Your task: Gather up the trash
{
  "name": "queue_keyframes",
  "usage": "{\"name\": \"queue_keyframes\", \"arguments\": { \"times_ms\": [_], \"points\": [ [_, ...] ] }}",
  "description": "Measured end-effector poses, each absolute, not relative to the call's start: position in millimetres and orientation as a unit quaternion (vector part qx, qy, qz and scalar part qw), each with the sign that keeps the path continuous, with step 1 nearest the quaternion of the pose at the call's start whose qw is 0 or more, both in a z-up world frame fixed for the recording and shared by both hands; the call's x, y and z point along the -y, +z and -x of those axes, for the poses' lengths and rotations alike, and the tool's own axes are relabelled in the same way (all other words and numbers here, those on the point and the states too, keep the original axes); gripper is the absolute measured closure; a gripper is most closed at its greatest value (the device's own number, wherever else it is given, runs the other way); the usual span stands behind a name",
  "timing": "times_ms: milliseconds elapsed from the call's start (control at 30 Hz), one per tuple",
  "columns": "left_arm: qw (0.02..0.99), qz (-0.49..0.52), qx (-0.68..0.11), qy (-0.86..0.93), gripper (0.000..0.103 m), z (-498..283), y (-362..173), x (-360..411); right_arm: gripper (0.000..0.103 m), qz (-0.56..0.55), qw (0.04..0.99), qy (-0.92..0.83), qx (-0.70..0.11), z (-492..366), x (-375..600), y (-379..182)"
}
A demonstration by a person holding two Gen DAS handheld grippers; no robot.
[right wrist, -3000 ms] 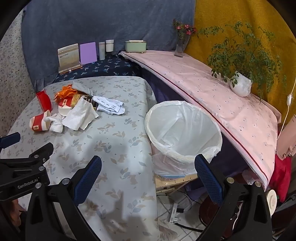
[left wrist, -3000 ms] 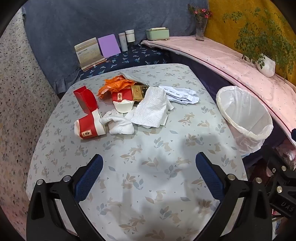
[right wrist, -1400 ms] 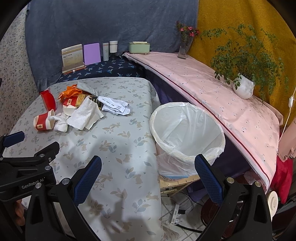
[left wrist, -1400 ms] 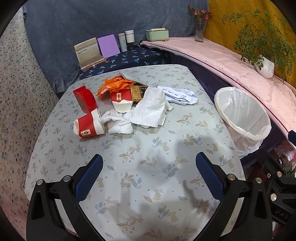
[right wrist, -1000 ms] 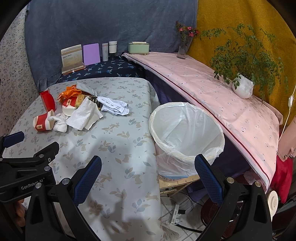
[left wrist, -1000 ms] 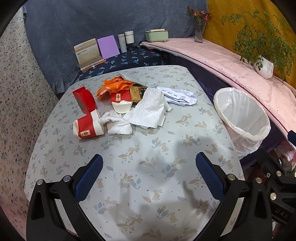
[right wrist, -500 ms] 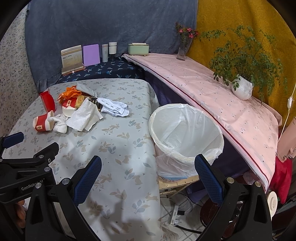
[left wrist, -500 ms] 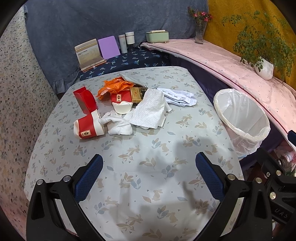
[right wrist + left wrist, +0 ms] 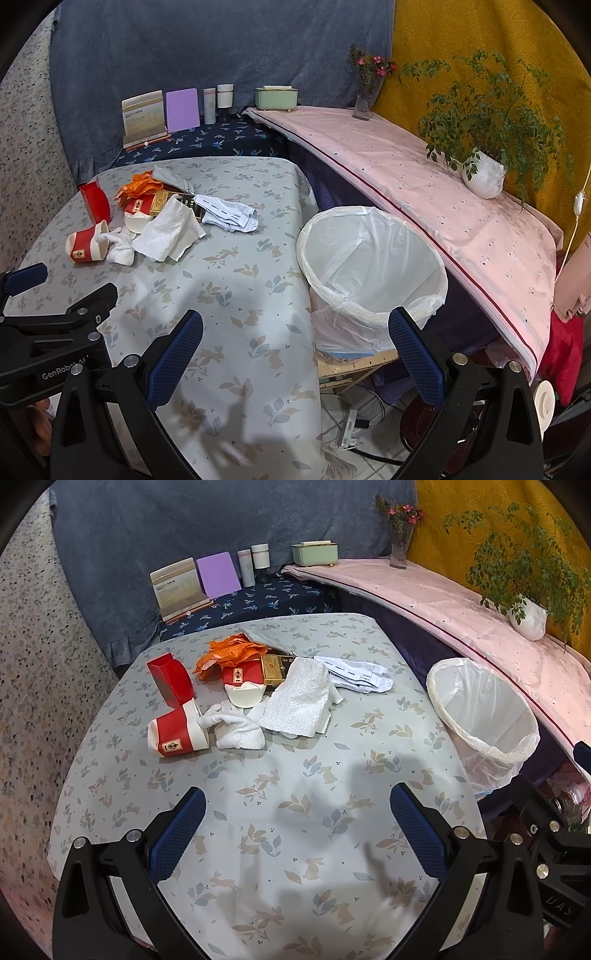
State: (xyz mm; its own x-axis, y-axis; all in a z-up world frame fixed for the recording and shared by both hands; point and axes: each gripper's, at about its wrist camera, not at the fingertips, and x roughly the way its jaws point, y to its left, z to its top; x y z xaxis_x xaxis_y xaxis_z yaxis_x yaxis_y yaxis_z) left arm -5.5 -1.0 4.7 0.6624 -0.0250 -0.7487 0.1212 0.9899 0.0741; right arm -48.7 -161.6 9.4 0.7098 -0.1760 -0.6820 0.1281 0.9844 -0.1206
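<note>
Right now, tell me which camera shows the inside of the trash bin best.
The right wrist view: the trash bin sits near centre, its white liner open and empty. The left wrist view shows it off to the right edge, smaller and more distorted.

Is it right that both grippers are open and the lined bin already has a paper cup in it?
Not quite. The left gripper and right gripper are open, but the lined bin holds no cup; the right wrist view shows this. The paper cup lies on the table.
</note>
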Motion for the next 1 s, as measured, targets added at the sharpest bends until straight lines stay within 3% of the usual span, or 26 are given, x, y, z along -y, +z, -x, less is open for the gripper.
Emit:
{"name": "queue_keyframes", "arguments": {
  "times_ms": [1000],
  "points": [
    [0.906,-0.054,-0.417,-0.043,0.008,1.8,2.1,-0.8,0.007,0.024,0.925,-0.084,-0.37,45.7,163.6,9.3]
  ]
}}
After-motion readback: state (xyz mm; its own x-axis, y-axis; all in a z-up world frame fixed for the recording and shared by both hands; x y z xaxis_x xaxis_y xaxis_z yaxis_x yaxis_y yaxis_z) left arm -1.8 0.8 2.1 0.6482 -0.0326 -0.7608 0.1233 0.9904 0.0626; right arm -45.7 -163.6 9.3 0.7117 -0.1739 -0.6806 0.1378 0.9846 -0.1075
